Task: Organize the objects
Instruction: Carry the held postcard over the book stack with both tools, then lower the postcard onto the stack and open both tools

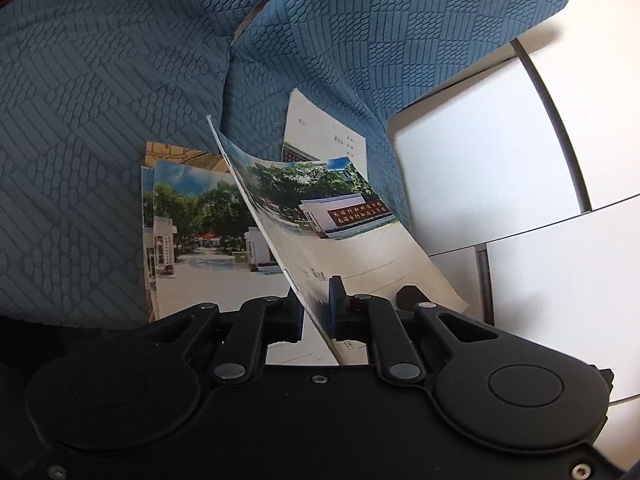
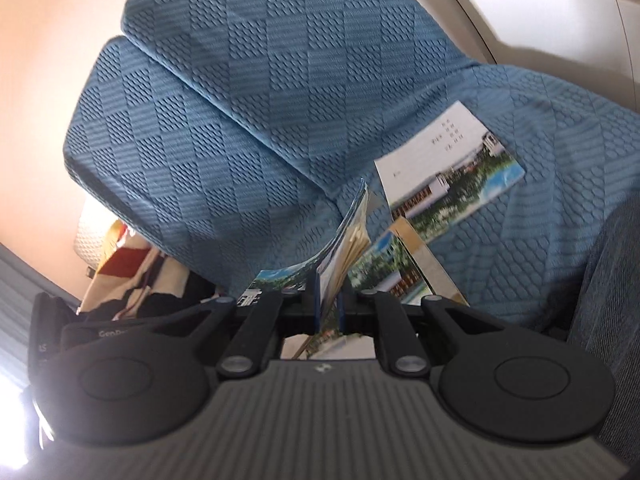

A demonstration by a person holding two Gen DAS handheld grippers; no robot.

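My left gripper (image 1: 316,300) is shut on the lower edge of a thin booklet (image 1: 320,208) with a school-gate photo cover, which curls up and away to the left. Under it a small stack of similar booklets (image 1: 200,232) lies on the blue cover, and one more booklet (image 1: 324,136) lies farther back. My right gripper (image 2: 327,296) is shut on a bent booklet (image 2: 344,248) standing on edge. Behind it lie the stack (image 2: 400,276) and the lone booklet (image 2: 448,168). Whether both grippers grip the same booklet I cannot tell.
A blue quilted sofa cover (image 1: 100,120) spreads under everything and its cushions (image 2: 240,120) rise at the back. White furniture panels (image 1: 480,168) stand to the right. Bags and clutter (image 2: 128,268) sit at the sofa's left end. Dark fabric (image 2: 612,280) borders the right.
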